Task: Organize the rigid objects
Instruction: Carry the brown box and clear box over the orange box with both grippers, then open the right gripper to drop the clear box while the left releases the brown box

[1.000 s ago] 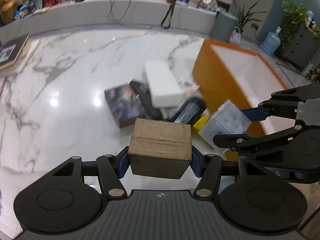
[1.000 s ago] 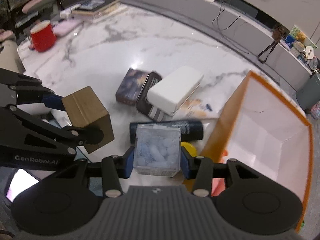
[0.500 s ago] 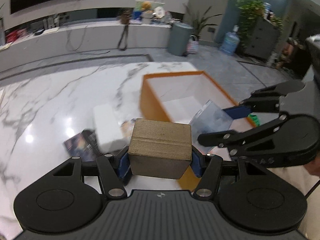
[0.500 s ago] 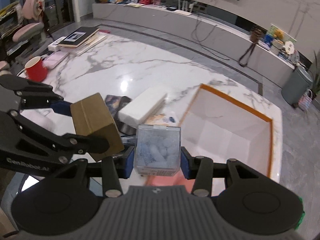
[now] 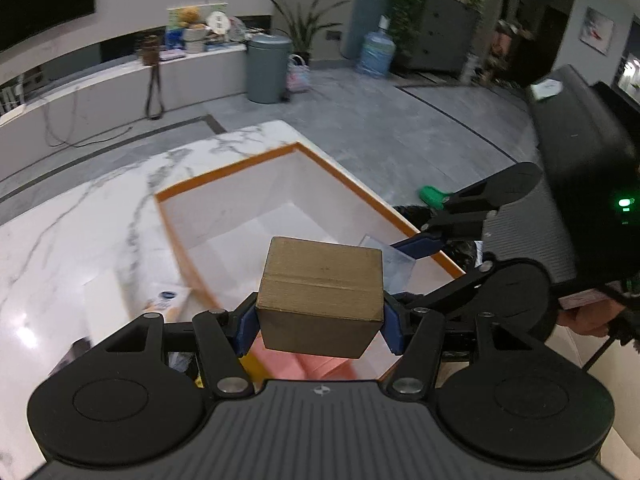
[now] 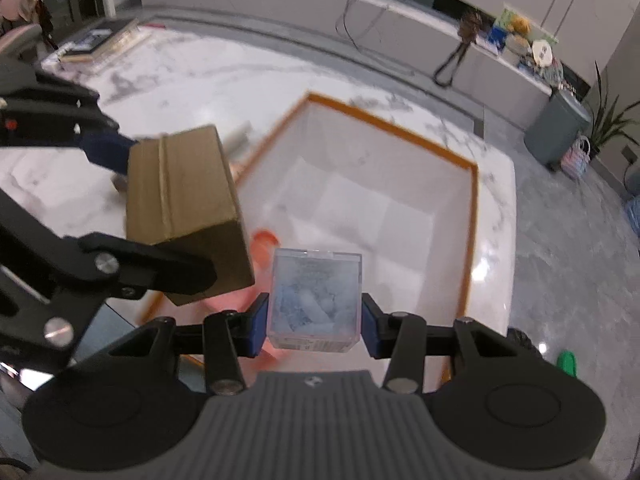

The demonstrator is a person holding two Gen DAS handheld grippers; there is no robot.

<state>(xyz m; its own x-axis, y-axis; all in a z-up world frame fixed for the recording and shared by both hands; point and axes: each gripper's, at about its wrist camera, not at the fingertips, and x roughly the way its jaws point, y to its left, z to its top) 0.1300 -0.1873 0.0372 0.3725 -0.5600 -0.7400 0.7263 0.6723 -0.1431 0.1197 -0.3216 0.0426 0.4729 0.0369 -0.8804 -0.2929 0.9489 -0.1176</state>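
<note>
- The left gripper (image 5: 320, 322) is clamping a brown cardboard cube-shaped box (image 5: 320, 296) between its blue pads; the box is hanging in the air above the near edge of the large orange-rimmed, white-lined open bin (image 5: 236, 168)
- The right gripper (image 6: 315, 325) is gripping a clear plastic cube case filled with pale blue-white pieces (image 6: 314, 300), its blue pads pressing on both sides; the case is hovering over the bin's white interior (image 6: 384, 216)
- The two grippers are working side by side; the cardboard box (image 6: 180, 208) is sitting just left of the clear case in the right wrist view
- The bin is standing on a white marble table with grey veins (image 6: 208, 76); its orange rim (image 6: 474, 208) is lying near the table's far right edge
- A white rectangular box (image 5: 104, 300), blurred, is lying on the table left of the bin
</note>
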